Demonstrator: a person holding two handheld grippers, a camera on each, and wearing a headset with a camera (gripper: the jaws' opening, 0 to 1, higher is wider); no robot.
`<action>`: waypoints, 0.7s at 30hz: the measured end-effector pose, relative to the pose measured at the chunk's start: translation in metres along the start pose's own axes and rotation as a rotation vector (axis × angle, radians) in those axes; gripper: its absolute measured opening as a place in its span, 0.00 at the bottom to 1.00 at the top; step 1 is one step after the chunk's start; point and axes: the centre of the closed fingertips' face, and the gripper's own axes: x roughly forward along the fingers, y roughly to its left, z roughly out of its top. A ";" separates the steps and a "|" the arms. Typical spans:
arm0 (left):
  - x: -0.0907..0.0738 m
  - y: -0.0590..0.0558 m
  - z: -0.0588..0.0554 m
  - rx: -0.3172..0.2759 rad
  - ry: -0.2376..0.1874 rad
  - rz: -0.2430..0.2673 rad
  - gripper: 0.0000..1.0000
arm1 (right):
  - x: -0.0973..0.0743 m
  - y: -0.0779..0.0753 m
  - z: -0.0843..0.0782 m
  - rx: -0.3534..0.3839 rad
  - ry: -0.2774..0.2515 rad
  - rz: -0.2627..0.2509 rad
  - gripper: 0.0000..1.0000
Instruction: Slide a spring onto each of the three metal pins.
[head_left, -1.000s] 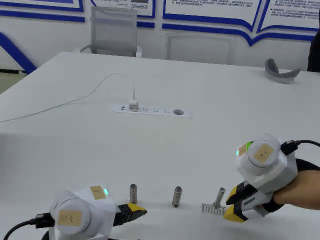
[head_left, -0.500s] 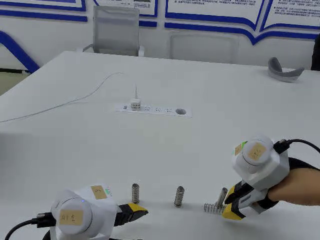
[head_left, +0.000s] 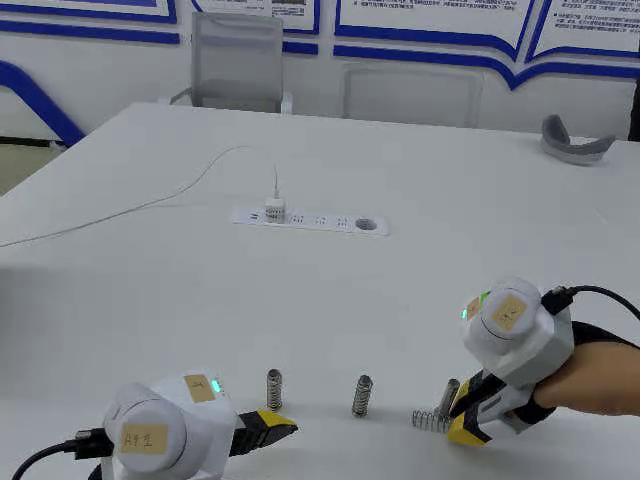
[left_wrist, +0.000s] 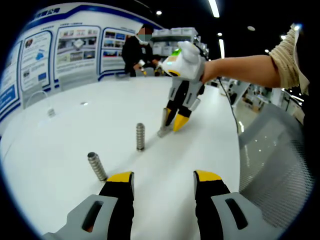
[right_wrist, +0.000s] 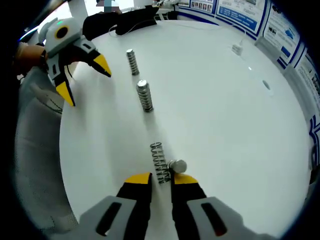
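The loose spring (right_wrist: 158, 162) lies flat near the table's (head_left: 330, 290) near edge, just beside the bare pin (right_wrist: 176, 166). My right gripper (right_wrist: 161, 179) brackets its end, jaws nearly together; I cannot tell whether they pinch it. Leftward, the middle pin (head_left: 362, 395) and left pin (head_left: 274, 389) wear springs. My left gripper (left_wrist: 162, 176) is spread and empty.

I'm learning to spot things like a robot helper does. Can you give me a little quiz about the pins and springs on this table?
1. How many of the three pins already wear a spring?
2. True or false: the loose spring stands upright on the table.
3. Which hand-held gripper is right beside the bare pin? A: left. B: right.

Key: 1: two. 2: false, it lies flat. 3: B.
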 end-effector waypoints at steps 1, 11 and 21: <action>0.000 0.000 0.000 0.000 0.000 0.001 0.48 | 0.000 0.000 0.000 0.000 0.000 0.001 0.16; 0.000 -0.001 0.000 0.000 0.003 -0.001 0.48 | 0.003 0.008 -0.004 -0.018 0.016 0.010 0.15; -0.001 0.000 -0.001 0.001 0.002 0.001 0.48 | 0.004 0.008 -0.004 -0.032 0.023 0.006 0.13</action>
